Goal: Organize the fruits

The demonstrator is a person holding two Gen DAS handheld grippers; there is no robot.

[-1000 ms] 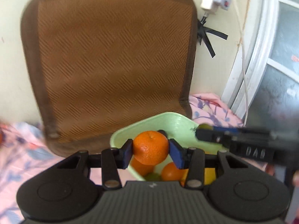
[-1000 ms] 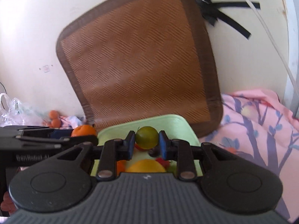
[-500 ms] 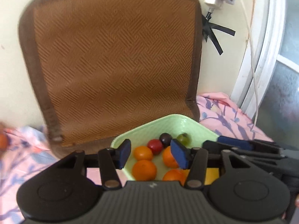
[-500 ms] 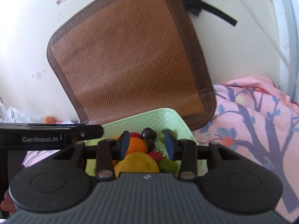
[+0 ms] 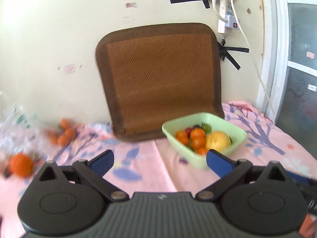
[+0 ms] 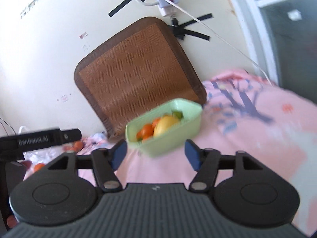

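Left gripper [image 5: 160, 160] and right gripper [image 6: 154, 152] both spread wide, empty (a second ago they held an orange and a green fruit). Both pulled back from the green bowl [image 5: 239, 131], which sits ahead on the pink floral cloth [image 5: 142, 158], holding oranges [image 5: 198, 136] and a yellow fruit [image 5: 218, 140]. Loose oranges [image 5: 66, 133] lie far left, blurred.

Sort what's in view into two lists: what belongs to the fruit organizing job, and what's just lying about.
Part of the job:
- green bowl holding oranges, a large yellow fruit and small fruits
- loose orange on the pink cloth
- blurred cluster of small oranges
- left tool and right tool, both open and empty

Just lying about:
- brown woven mat against the wall
- power strip
- clear plastic bag
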